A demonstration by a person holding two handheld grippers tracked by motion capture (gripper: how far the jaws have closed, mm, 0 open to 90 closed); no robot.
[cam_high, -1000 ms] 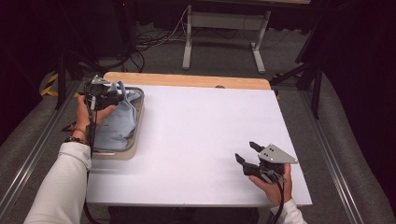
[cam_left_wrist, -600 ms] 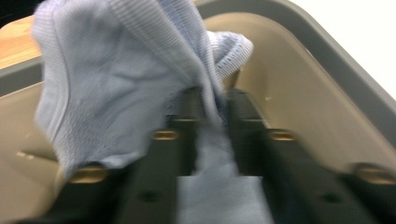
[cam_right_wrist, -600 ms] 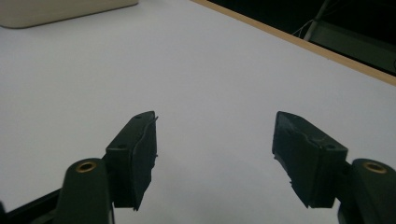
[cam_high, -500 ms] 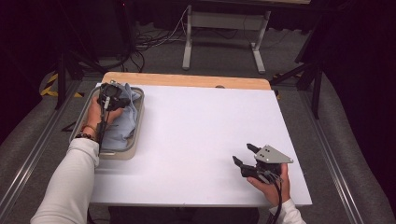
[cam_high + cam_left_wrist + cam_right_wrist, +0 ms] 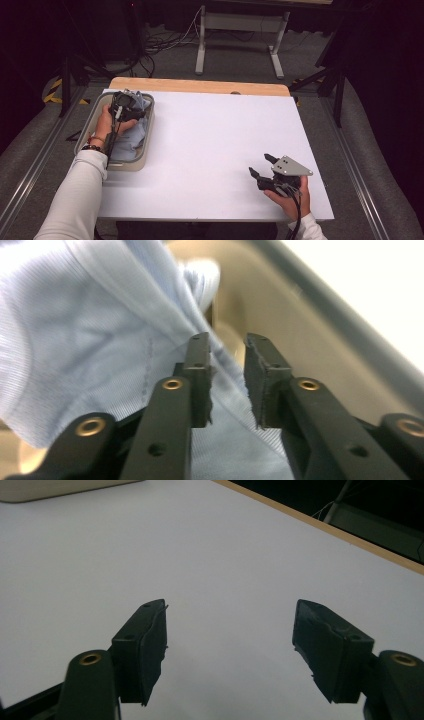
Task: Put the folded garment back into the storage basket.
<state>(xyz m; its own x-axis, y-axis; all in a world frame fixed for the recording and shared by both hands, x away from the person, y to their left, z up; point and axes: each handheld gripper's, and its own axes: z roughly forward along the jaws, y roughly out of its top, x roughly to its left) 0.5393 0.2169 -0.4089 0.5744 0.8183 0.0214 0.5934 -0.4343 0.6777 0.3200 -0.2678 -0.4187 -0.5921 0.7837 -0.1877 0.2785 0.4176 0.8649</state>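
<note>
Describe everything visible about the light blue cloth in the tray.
The light blue cloth is a soft, finely ribbed fabric with a stitched seam, lying crumpled and folded in the beige tray at the table's left edge. A fold runs between the left hand-held gripper's slightly parted jaws, which have just been opening.

No readable text, label, brand, number or sign was seen anywhere, neither on the worktop, nor on the bin, nor on the cloth

My left gripper [image 5: 125, 101] reaches down into the tray [image 5: 90, 119], jaws just reopened slightly apart, while my right gripper [image 5: 262, 167], well apart from the tray, rests with jaws wide.
</note>
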